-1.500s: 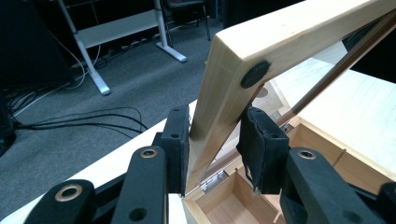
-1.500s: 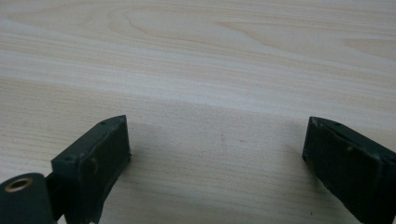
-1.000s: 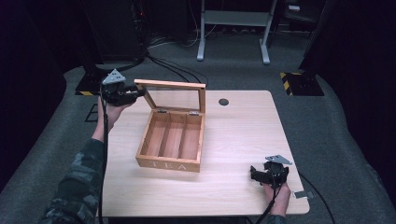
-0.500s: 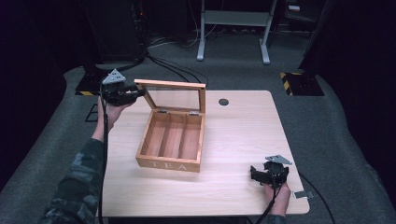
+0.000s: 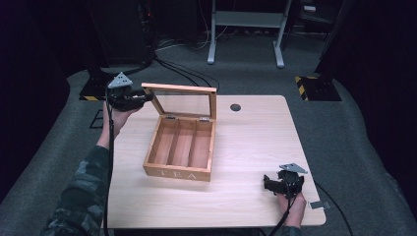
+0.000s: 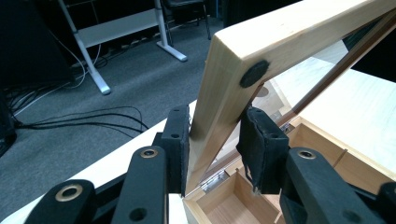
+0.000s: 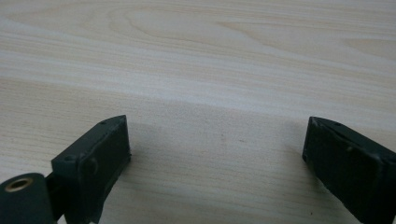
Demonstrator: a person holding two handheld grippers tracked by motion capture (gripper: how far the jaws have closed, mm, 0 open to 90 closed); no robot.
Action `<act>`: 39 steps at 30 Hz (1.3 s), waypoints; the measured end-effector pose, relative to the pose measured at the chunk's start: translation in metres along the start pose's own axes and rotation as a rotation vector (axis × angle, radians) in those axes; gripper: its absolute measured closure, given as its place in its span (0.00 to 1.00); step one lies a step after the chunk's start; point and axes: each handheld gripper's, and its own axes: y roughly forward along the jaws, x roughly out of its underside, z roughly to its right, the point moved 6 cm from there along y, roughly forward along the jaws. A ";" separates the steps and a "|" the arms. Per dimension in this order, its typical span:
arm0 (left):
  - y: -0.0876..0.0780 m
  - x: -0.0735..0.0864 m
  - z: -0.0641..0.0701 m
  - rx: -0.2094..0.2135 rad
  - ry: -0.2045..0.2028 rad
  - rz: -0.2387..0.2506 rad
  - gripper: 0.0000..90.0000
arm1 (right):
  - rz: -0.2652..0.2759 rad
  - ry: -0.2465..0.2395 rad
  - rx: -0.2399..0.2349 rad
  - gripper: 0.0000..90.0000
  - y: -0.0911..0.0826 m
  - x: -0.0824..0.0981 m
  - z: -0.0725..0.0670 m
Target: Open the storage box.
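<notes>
Nothing shifted since the earlier frames – lid angle and both grippers as before. Left gripper (image 5: 146,97) at far-left table (image 5: 255,142) area, jaws straddling the corner of the glass-paned wooden lid (image 6: 261,56) of the open light-wood tea box (image 5: 181,147); left pad touching the frame, right pad close beside it – grip not confirmable. Box mid-table, lid upright. Right gripper (image 5: 276,183) near front-right edge, jaws spread wide, holding nothing, low over bare wood

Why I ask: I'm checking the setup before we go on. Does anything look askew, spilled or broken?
Nothing stands out. The tea box sits flat on the table, compartments empty, lid raised, with the left gripper at the lid's corner. The right gripper rests open near the table's front edge.
</notes>
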 end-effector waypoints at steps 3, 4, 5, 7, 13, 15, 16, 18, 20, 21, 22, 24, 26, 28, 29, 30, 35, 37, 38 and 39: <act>0.000 0.000 0.000 0.000 0.000 0.000 0.71 | 0.000 0.000 0.000 0.08 0.000 0.000 0.000; 0.000 0.000 0.000 0.000 0.001 -0.001 0.71 | 0.000 0.001 0.000 0.08 0.000 0.000 0.000; 0.000 0.000 0.000 0.000 0.001 -0.001 0.71 | 0.000 0.000 0.000 0.08 0.000 0.000 0.000; 0.000 0.000 0.000 -0.001 0.000 -0.002 0.71 | 0.000 0.001 0.000 0.08 0.000 0.000 0.000; 0.000 0.000 0.000 0.000 0.001 -0.001 0.71 | 0.000 0.000 0.000 0.08 0.000 0.000 0.000; 0.000 0.000 0.000 0.000 0.002 -0.002 0.71 | 0.000 0.001 0.000 0.08 0.000 0.000 0.000; -0.001 0.000 0.000 0.000 0.002 -0.004 0.71 | 0.000 0.001 0.000 0.08 0.000 0.000 0.000; -0.002 0.001 0.001 0.001 0.003 -0.010 0.71 | 0.002 0.001 0.002 0.08 0.000 0.000 0.000; -0.002 0.002 0.002 -0.001 0.006 -0.003 0.71 | 0.002 0.001 0.002 0.08 0.000 0.000 0.000; -0.002 0.002 0.002 -0.001 0.006 -0.003 0.71 | 0.002 0.001 0.002 0.08 0.000 0.000 0.000; -0.003 0.003 0.003 0.000 0.004 -0.001 0.70 | 0.002 0.001 0.002 0.08 0.000 0.000 0.000; -0.004 0.004 0.004 -0.006 0.006 0.004 0.70 | 0.002 0.001 0.002 0.08 0.000 0.000 0.000; -0.006 0.006 0.006 -0.004 0.009 -0.001 0.70 | 0.002 0.001 0.002 0.08 0.000 0.000 0.000; -0.006 0.006 0.007 -0.010 0.012 0.001 0.70 | 0.002 0.001 0.002 0.08 0.000 0.000 0.000; -0.007 0.007 0.007 -0.008 0.011 -0.002 0.70 | 0.002 0.000 0.002 0.08 0.000 0.000 0.000; -0.008 0.008 0.009 -0.013 0.004 -0.001 0.70 | 0.002 0.001 0.002 0.08 0.000 0.000 0.000; -0.012 0.013 0.014 -0.022 0.011 0.000 0.70 | 0.003 -0.002 0.003 0.08 0.000 0.000 0.000; -0.014 0.015 0.015 -0.022 0.014 -0.001 0.70 | 0.003 -0.002 0.003 0.08 0.000 0.000 0.000; -0.015 0.016 0.016 -0.023 0.015 0.002 0.70 | 0.003 -0.002 0.003 0.08 0.000 0.000 0.000; -0.015 0.016 0.016 -0.023 0.015 0.002 0.70 | 0.003 -0.002 0.003 0.08 0.000 0.000 0.000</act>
